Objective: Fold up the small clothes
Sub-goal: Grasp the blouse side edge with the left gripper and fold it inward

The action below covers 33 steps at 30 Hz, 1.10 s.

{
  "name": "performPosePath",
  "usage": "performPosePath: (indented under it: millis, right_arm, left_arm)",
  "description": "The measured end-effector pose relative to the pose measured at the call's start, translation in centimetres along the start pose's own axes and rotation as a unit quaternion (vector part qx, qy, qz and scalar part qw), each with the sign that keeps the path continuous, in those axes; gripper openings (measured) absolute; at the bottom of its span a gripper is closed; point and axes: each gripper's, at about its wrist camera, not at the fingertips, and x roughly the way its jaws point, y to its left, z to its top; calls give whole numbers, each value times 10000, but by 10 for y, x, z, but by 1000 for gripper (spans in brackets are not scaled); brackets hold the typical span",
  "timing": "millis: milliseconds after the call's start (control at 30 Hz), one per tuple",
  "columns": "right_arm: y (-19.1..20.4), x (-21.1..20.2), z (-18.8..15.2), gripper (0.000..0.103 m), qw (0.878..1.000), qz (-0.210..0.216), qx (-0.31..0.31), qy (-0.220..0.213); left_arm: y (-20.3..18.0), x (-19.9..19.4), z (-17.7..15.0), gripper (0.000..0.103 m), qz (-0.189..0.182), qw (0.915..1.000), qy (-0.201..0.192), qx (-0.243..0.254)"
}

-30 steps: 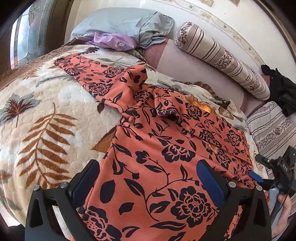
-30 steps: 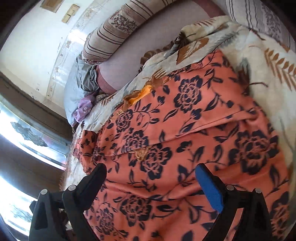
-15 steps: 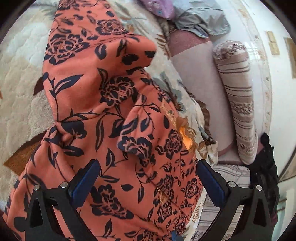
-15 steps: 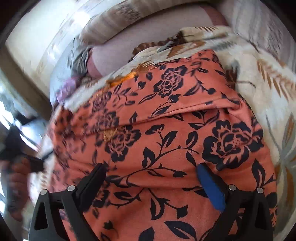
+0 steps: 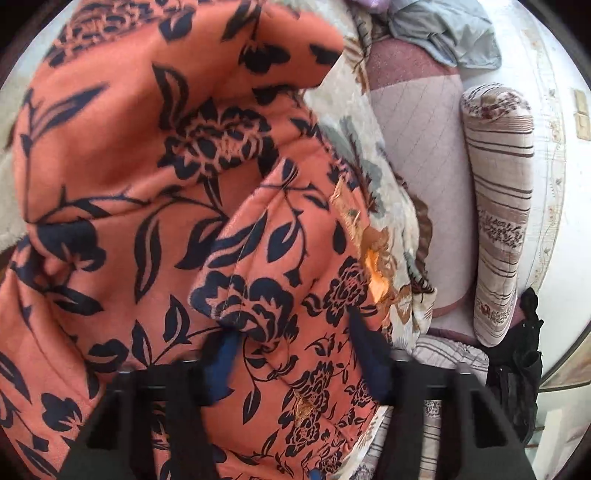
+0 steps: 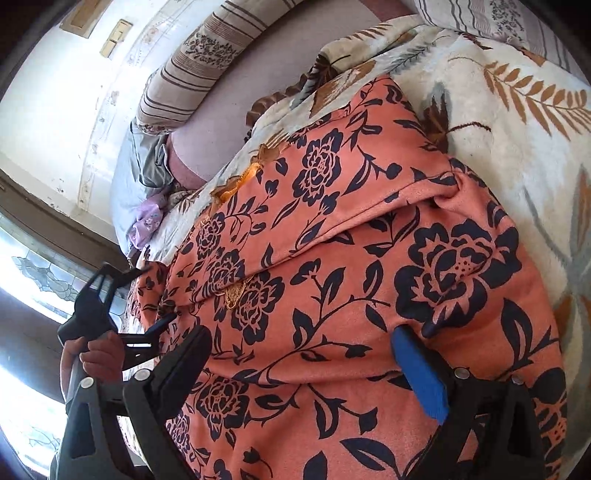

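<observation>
While the orange floral garment (image 5: pixel 155 192) lies spread on the bed's leaf-print blanket (image 6: pixel 517 122), your left gripper (image 5: pixel 295 354) sits low over a raised fold of it. Its fingers (image 5: pixel 221 360) are partly closed around that fold; the frame is blurred, so I cannot tell if they have clamped yet. Your right gripper (image 6: pixel 314 363) hovers over the flat part of the cloth, fingers (image 6: pixel 421 373) spread wide, grasping nothing.

Step in hand, as I judge it: pinch the fold's edge to carry it across. Take the hem itself, not a thick bunch. Lift only enough to clear the cloth beneath, and keep the right gripper ready to pin the flat part so it does not drag.

Against half a second ago: the left fingers stood much wider apart and further from the fold; they have now narrowed and come in on it. The right gripper's spread is unchanged. In the right wrist view your left hand (image 6: pixel 92 354) was a blur at the edge; it now shows sharp beside the garment.

Beyond: striped bolster (image 5: pixel 502 206), grey pillow (image 5: pixel 447 29), window (image 6: pixel 33 266).
</observation>
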Motion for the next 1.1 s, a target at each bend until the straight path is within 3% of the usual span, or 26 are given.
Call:
performPosePath:
  millis: [67,167,233,333,367,400,467,500,533,633,700,733,767,800,833,867,933,1033,1100]
  right_arm:
    - [1,1,0,99,10000,-15,-14,-1]
    - [1,1,0,99,10000,-18,-12,0]
    - [1,1,1,99,10000,-17,-3,4]
    - [0,2,1,99,10000,-16,-5,5]
    - [1,2,1,99,10000,-16,-8,4]
    - [1,2,1,99,10000,-18,-4,4]
    - [0,2,0,99,10000,-12,10,-5]
    - [0,1,0,99,10000,0,12,-14]
    - [-1,1,0,99,10000,12,13,-19]
    - [-1,1,-2,99,10000,13,-18,-40]
    - [2,2,-2,99,9999,-67,-79,-45]
    - [4,3,-3,99,9998,-109,-126,-50]
    - [5,4,-4,99,9997,-161,-201,-58]
    - [7,4,-5,99,9993,-216,-285,-64]
    - [10,5,-6,99,9989,-279,-378,-70]
    - [11,6,-6,99,9984,-336,-449,-73]
    - [15,8,-7,99,9976,-428,-536,-82]
    - [16,10,-7,100,9973,-463,-562,-75]
    - [15,10,-6,100,9975,-442,-546,-70]
  left_arm:
    - [-2,-1,3,4,197,9997,-78,125]
    - [-25,-21,0,5,495,9923,-617,952]
    - [-52,-39,-14,5,772,9715,-1179,1907]
    - [-72,-51,-46,6,1159,9194,-1841,3278]
    - [-65,-41,-47,6,1344,9168,-1665,3370]
    - [-52,-27,-41,6,1486,9261,-1330,3201]
    - [-13,-1,-21,14,1819,9521,-696,2359]
    - [0,-5,-16,14,1410,9637,-785,2126]
    - [4,-12,-15,14,1187,9664,-896,2098]
    - [-3,-21,-13,19,1316,9620,-864,2233]
    - [-5,-36,-12,35,1266,9602,-1158,2205]
    - [-5,-42,-12,49,1179,9579,-1361,2235]
    - [-3,-44,-11,54,1153,9544,-1513,2300]
    - [1,-39,-7,54,1275,9540,-1446,2297]
    - [6,-33,2,44,1390,9574,-1206,2226]
    - [6,-33,5,24,1462,9553,-1213,2266]
    - [-2,-39,7,17,1487,9492,-1258,2472]
    - [-12,-47,14,19,1399,9491,-1361,2474]
    - [-18,-49,19,42,1401,9487,-1473,2423]
